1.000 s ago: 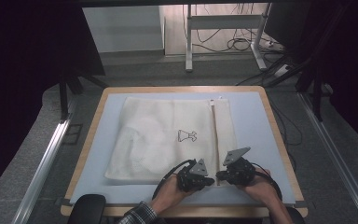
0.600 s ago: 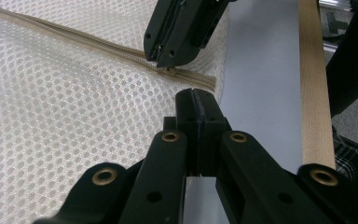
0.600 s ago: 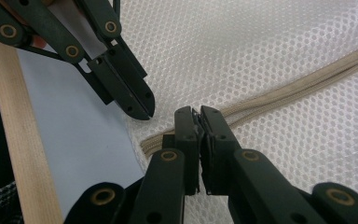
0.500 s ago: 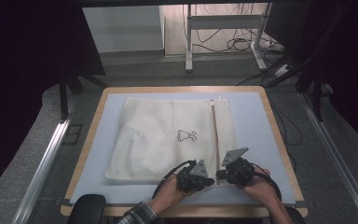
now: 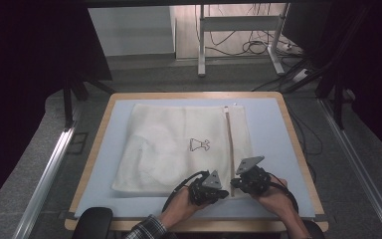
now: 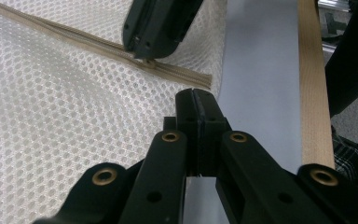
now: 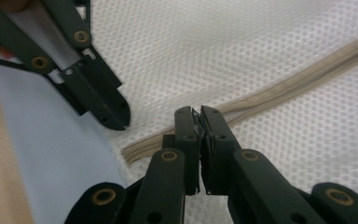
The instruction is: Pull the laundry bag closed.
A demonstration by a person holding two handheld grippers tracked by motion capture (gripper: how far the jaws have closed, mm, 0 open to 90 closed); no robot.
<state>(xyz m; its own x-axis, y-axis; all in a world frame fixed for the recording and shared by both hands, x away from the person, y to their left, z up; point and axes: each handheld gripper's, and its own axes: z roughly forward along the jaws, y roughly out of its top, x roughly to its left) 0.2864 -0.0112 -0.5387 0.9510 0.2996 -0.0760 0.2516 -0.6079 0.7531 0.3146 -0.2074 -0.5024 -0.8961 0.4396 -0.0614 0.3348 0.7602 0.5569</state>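
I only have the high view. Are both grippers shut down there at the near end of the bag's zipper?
Observer: Yes for the left gripper. Its jaws are pressed together, just short of the zipper end.
Operator: And the right?
Observer: The right gripper is shut too, with its tip over the zipper on the mesh bag.
Operator: Does it have the slider?
Observer: What looks like the slider sits right under its tip. I cannot tell whether it is pinched.
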